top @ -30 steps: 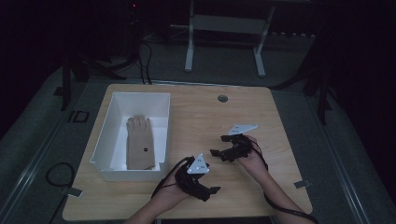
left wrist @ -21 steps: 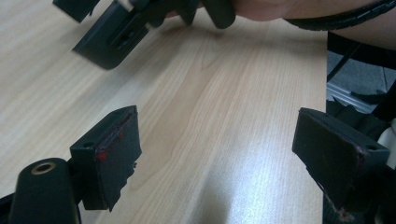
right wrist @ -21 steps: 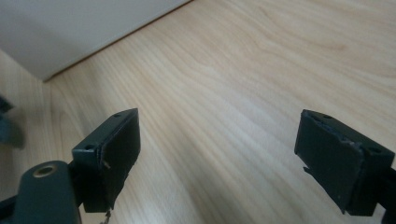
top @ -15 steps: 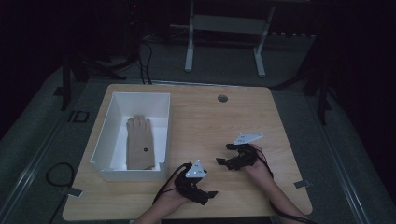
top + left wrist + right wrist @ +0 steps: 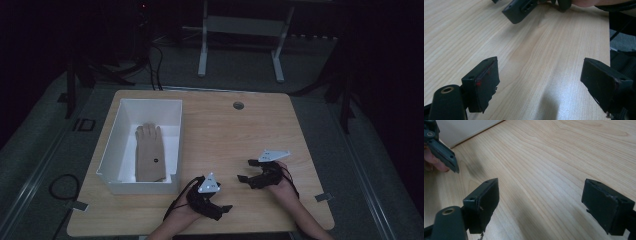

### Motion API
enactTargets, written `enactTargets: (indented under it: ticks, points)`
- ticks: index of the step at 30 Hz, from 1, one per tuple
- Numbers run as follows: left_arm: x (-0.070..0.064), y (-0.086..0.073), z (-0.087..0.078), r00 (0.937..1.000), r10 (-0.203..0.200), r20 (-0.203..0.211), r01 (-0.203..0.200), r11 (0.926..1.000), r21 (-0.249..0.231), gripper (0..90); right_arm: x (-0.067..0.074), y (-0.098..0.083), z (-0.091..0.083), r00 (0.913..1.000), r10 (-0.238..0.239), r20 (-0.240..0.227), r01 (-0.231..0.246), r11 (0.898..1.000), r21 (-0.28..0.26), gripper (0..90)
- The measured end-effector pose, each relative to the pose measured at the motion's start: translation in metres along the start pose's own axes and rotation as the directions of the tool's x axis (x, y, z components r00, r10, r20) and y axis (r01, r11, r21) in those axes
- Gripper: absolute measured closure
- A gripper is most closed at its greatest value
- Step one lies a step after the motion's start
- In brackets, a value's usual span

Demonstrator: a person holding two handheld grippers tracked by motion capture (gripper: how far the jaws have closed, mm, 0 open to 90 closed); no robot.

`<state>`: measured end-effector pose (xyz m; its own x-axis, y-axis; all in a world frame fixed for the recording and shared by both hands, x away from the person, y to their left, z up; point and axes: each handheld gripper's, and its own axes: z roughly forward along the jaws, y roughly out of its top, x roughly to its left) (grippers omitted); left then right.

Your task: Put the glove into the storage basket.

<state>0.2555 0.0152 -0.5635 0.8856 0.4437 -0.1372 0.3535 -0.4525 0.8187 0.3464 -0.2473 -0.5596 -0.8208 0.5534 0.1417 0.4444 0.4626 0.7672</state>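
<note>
A tan glove (image 5: 150, 152) lies flat inside a white bin (image 5: 116, 150) on the left part of the wooden table (image 5: 235, 135). My left gripper (image 5: 226, 209) rests low near the table's front edge, right of the bin's near corner, with its jaws pointing right. In the left gripper view, the left gripper (image 5: 541, 75) is open over bare wood. My right gripper (image 5: 243, 176) sits a little farther back and to the right, pointing left. In the right gripper view, the right gripper (image 5: 541, 195) is also open, with nothing between its jaws.
A round cable hole (image 5: 238, 105) sits near the table's far edge. The bin's white wall (image 5: 461, 130) appears beyond my right gripper's jaws. A metal stand (image 5: 240, 30) is on the floor behind the table. A cable (image 5: 62, 182) loops on the floor at left.
Both hands have sunk and drawn back toward the table's front edge, the right one farther. Both pairs of jaws stay as wide as before.
</note>
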Motion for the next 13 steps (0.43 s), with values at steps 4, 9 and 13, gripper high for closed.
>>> enactTargets:
  ticks: [4,9,13]
  points:
    - [0.0017,0.0009,-0.0038,1.0000,0.000,0.007,0.000,0.9997,-0.026,15.7,-0.0008,-0.0021,-0.0021,1.0000,-0.003,0.007,0.003,1.000,-0.007,14.4]
    - [0.0029,-0.0010,-0.0048,0.9999,-0.013,0.007,0.013,0.9993,-0.035,15.7,0.0000,-0.0034,-0.0011,0.9993,-0.023,0.028,0.023,1.000,0.002,14.4]
    - [0.0030,-0.0015,-0.0062,0.9997,-0.022,0.009,0.022,0.9987,-0.046,15.7,-0.0001,-0.0033,-0.0003,0.9988,-0.031,0.037,0.031,0.999,0.007,14.4]
